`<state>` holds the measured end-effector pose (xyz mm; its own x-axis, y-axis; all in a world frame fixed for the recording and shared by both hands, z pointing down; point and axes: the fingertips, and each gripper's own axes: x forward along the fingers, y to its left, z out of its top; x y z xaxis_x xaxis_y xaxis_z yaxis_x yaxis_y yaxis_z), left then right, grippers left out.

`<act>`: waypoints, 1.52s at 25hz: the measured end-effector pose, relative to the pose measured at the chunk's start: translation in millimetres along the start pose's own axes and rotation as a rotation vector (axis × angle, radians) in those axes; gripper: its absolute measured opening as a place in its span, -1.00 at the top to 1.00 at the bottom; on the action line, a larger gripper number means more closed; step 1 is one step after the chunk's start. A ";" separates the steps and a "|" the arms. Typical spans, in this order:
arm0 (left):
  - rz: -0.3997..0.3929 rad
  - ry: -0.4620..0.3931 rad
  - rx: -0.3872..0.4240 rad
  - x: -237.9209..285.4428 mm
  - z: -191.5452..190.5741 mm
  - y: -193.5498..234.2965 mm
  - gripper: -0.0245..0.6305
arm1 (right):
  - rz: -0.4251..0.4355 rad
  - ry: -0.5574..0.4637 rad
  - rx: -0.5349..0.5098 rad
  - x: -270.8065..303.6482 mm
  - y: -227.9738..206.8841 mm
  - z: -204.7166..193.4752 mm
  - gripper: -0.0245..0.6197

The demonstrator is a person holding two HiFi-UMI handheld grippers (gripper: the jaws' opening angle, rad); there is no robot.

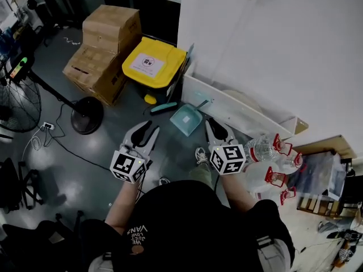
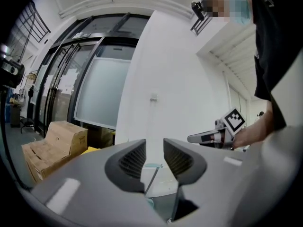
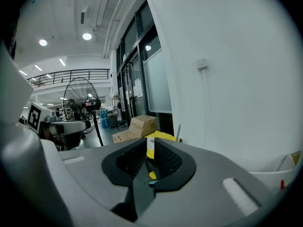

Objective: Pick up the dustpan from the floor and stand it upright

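Observation:
The teal dustpan point(image 1: 186, 119) rests on the grey floor beside a low white panel point(image 1: 241, 113), its handle slanting towards that panel. Both grippers hover nearer to me than the pan, apart from it. My left gripper point(image 1: 145, 135) is open and empty; in the left gripper view the dustpan's handle point(image 2: 154, 165) shows through the gap of the left gripper point(image 2: 155, 159). My right gripper point(image 1: 215, 131) has its jaws drawn nearly together with only a thin slit and nothing between them. In the right gripper view, the right gripper point(image 3: 151, 156) frames a yellow bin point(image 3: 163, 136) through that slit.
A teal brush point(image 1: 163, 107) lies left of the dustpan. Behind it stand a yellow-lidded bin point(image 1: 154, 64) and stacked cardboard boxes point(image 1: 105, 44). A fan's round base point(image 1: 87, 115) and cables point(image 1: 57, 137) are at the left. Clear bottles with red fittings point(image 1: 275, 154) sit at the right.

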<state>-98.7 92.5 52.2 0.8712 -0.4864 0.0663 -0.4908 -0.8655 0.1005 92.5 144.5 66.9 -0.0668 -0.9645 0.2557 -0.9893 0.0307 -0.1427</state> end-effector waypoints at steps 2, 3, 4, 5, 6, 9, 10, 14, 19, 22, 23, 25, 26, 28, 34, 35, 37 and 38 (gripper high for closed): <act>-0.002 -0.003 0.005 -7.1 1.9 -3.4 0.43 | -0.001 -0.006 0.016 -7.5 5.5 0.0 0.79; -0.003 -0.004 0.006 -10.6 2.2 -5.2 0.43 | -0.002 -0.008 0.022 -11.2 8.1 -0.1 0.82; -0.003 -0.004 0.005 -14.2 2.1 -7.0 0.43 | -0.001 -0.010 0.026 -14.8 11.0 -0.3 0.87; -0.003 -0.005 0.003 -17.9 1.5 -8.8 0.43 | 0.001 -0.011 0.030 -18.1 14.5 -1.0 0.88; -0.003 -0.005 0.002 -21.6 0.7 -10.3 0.43 | 0.006 -0.011 0.034 -20.9 18.2 -2.0 0.91; -0.004 -0.005 -0.001 -30.8 -1.6 -13.7 0.43 | 0.021 -0.012 0.054 -27.2 29.2 -5.9 0.91; -0.007 -0.005 -0.001 -33.3 -2.0 -15.0 0.43 | 0.026 -0.012 0.060 -29.3 32.6 -7.0 0.91; -0.013 -0.009 -0.007 -44.9 -2.5 -18.9 0.48 | 0.046 -0.003 0.063 -35.5 47.6 -11.5 0.91; -0.007 -0.008 -0.009 -60.2 -4.8 -21.6 0.54 | 0.085 0.007 0.052 -40.9 65.2 -12.9 0.92; 0.000 -0.010 -0.006 -63.8 -4.2 -22.3 0.59 | 0.114 0.005 0.040 -42.2 73.3 -11.0 0.92; 0.001 -0.009 -0.006 -64.8 -4.5 -22.3 0.63 | 0.123 0.005 0.036 -42.6 75.9 -10.3 0.92; 0.002 -0.011 -0.005 -67.2 -5.1 -22.2 0.72 | 0.139 0.004 0.029 -43.7 80.5 -8.8 0.92; 0.005 -0.014 -0.004 -68.4 -4.5 -21.7 0.76 | 0.145 0.004 0.024 -43.8 82.4 -8.1 0.92; 0.014 -0.019 -0.002 -70.9 -1.8 -19.7 0.76 | 0.155 0.004 0.014 -42.8 85.8 -7.0 0.92; 0.039 -0.023 -0.009 -77.8 1.6 -15.3 0.77 | 0.175 0.011 0.003 -38.8 90.2 -4.7 0.92; 0.042 -0.021 -0.008 -78.5 1.4 -14.9 0.77 | 0.176 0.014 0.001 -38.2 90.1 -4.6 0.92; 0.046 -0.014 -0.012 -79.8 0.1 -14.9 0.77 | 0.179 0.018 -0.002 -37.3 89.8 -4.8 0.92; 0.048 -0.011 -0.015 -80.5 -0.7 -14.8 0.77 | 0.180 0.020 -0.003 -37.0 89.9 -5.1 0.92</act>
<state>-161.6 144.5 46.1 0.8466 -0.5288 0.0608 -0.5322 -0.8391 0.1122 5.3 184.2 49.5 -0.2452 -0.9380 0.2452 -0.9616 0.2031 -0.1848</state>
